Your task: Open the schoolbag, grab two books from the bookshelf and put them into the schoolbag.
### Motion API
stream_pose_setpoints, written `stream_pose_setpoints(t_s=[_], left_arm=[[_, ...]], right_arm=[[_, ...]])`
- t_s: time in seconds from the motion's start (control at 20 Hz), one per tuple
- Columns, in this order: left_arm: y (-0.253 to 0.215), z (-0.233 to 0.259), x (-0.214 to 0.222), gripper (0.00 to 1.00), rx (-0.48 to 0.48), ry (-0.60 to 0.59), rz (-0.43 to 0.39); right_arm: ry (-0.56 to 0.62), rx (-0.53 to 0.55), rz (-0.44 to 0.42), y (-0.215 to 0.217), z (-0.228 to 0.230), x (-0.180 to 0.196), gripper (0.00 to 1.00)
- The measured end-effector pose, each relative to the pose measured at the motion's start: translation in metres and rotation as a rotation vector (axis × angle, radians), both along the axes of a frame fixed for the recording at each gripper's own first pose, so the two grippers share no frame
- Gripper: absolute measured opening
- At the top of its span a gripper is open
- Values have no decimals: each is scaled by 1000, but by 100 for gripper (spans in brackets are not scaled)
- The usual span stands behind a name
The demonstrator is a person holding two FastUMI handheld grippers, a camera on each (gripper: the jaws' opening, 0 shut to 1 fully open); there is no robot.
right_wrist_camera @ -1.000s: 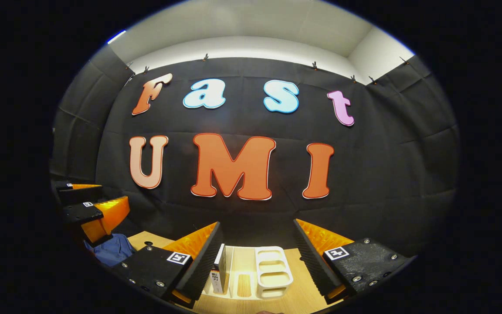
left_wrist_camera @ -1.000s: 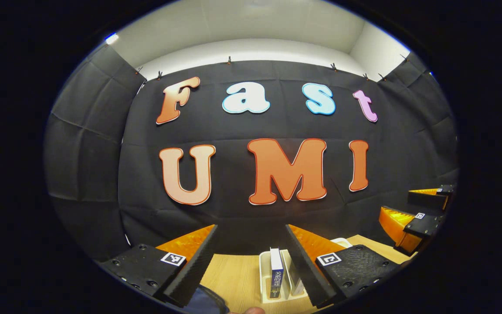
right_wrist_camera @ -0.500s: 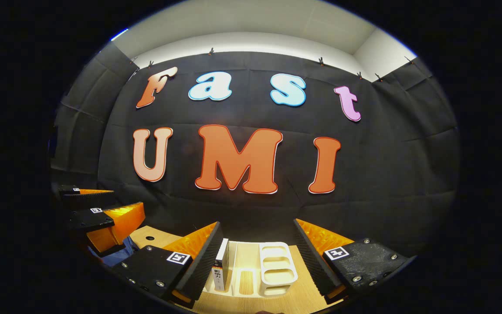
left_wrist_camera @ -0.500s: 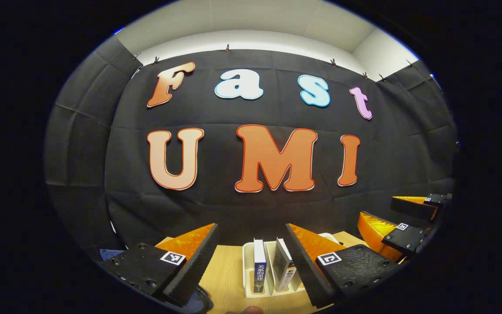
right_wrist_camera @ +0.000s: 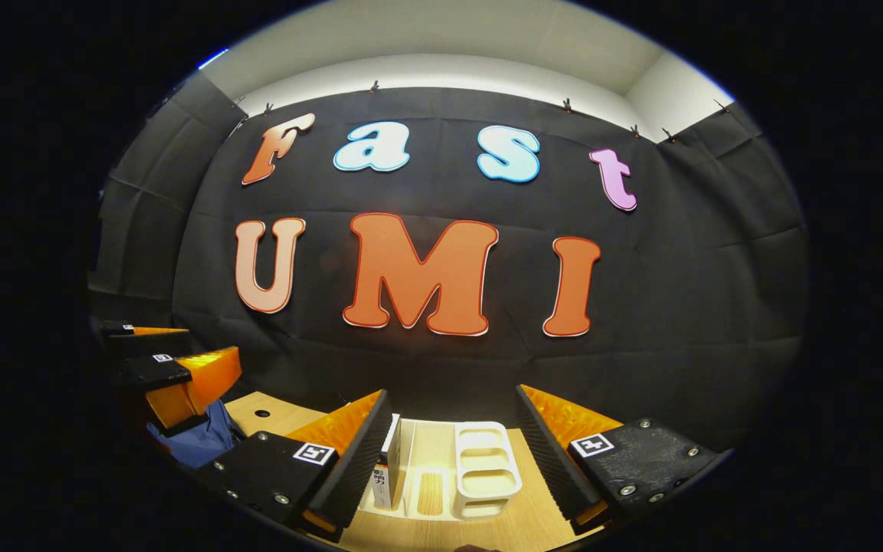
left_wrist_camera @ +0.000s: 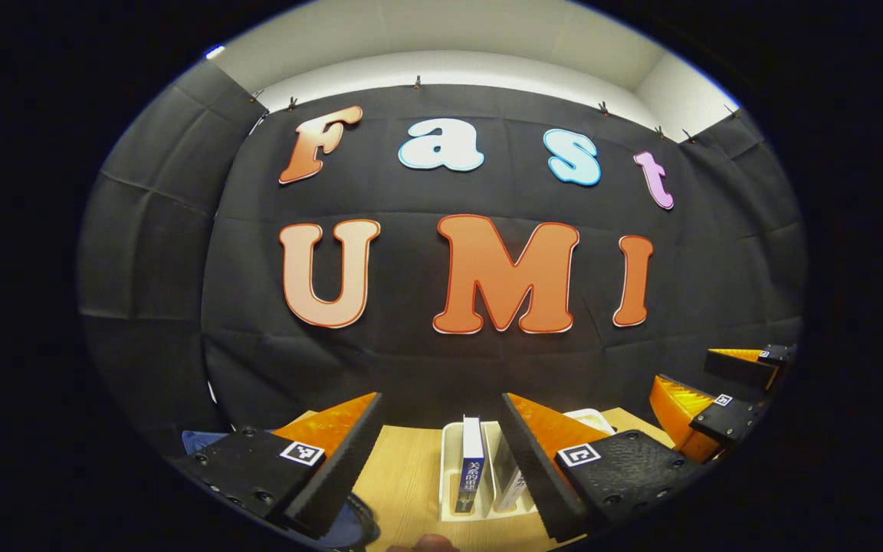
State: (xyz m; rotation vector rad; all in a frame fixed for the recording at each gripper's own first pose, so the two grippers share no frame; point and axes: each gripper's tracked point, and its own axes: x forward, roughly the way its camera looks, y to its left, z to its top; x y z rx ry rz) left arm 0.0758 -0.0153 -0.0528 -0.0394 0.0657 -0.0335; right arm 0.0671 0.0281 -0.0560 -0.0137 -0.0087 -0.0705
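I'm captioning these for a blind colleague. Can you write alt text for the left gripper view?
The left hand-held gripper, open and holding nothing, points at a white bookshelf on a wooden table, where a blue-spined book stands upright beside a second book. The right hand-held gripper is farther right, and blue fabric sits at the bottom edge.

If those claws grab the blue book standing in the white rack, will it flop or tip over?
The blue book looks stiff, standing upright on its own. It is thin, so it probably tips easily once out of the white rack.
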Motion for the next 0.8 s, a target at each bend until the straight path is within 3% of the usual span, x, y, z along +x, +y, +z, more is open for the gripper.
stream_pose_setpoints(t_s=[0.05, 0.1, 0.3, 0.8], left_arm=[[-3, -2, 0, 94, 2, 4, -9], [-5, -1, -1, 94, 7, 3, -14], [-10, -2, -4, 94, 26, 4, -32], [38, 27, -2, 93, 7, -76, 12]], right_arm=[[0, -2, -5, -1, 0, -1, 100], [1, -2, -7, -2, 0, -2, 96], [5, 3, -11, -3, -2, -4, 96], [7, -7, 2, 3, 2, -3, 95]])
